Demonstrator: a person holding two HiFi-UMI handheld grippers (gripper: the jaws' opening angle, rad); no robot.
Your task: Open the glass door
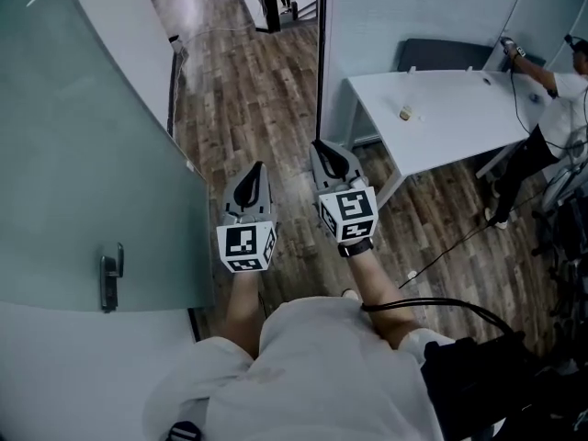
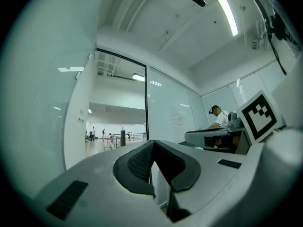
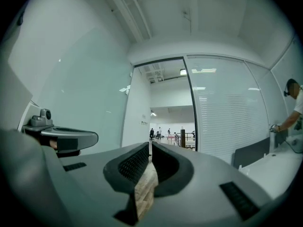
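The frosted glass door stands swung open at the left of the head view, with its metal handle near the lower edge. Beyond it the doorway shows a wooden hallway floor. My left gripper and right gripper are held side by side in front of the opening, pointing through it and apart from the door. In the left gripper view the left gripper has its jaws together and empty. In the right gripper view the right gripper shows only a thin slit, with nothing held.
A dark door frame post edges a frosted glass wall at the right. Behind that wall are a white table with a small object, a dark chair and a person. A cable trails across the floor.
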